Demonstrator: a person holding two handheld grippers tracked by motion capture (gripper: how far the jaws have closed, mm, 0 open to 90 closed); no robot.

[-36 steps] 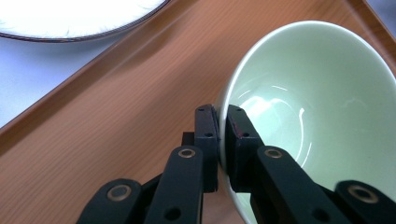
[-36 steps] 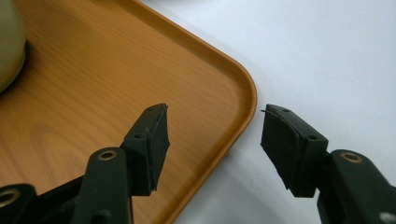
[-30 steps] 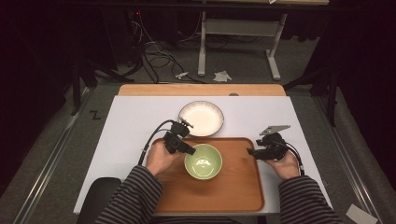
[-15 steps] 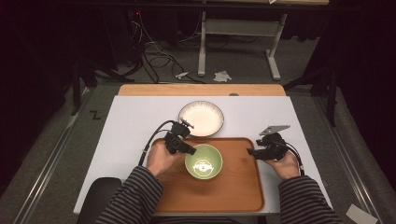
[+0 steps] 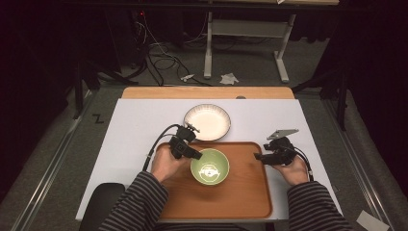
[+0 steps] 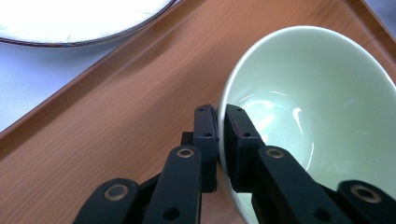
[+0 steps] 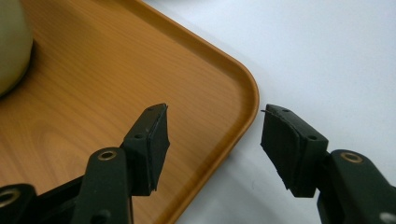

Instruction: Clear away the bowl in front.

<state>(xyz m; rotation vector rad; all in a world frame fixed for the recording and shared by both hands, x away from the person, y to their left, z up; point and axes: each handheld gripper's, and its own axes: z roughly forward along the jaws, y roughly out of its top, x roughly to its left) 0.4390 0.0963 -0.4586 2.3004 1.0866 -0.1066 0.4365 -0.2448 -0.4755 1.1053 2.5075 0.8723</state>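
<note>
A pale green bowl (image 5: 210, 168) sits on the wooden tray (image 5: 240, 197), left of its middle. My left gripper (image 5: 195, 155) is shut on the bowl's left rim. In the left gripper view the rim of the bowl (image 6: 317, 102) is pinched between the left gripper's (image 6: 219, 112) two pads, one inside and one outside the wall. My right gripper (image 5: 257, 156) stands open at the tray's right edge. In the right gripper view the right gripper's (image 7: 212, 116) jaws straddle the tray's rounded corner (image 7: 243, 84) with nothing gripped, and the bowl (image 7: 11, 42) shows at the far left.
A white plate (image 5: 207, 121) with a dark rim lies on the white table cover just behind the tray, also seen as the plate (image 6: 70, 18) in the left gripper view. Bare white cover (image 5: 139, 125) lies to the left and right of the tray.
</note>
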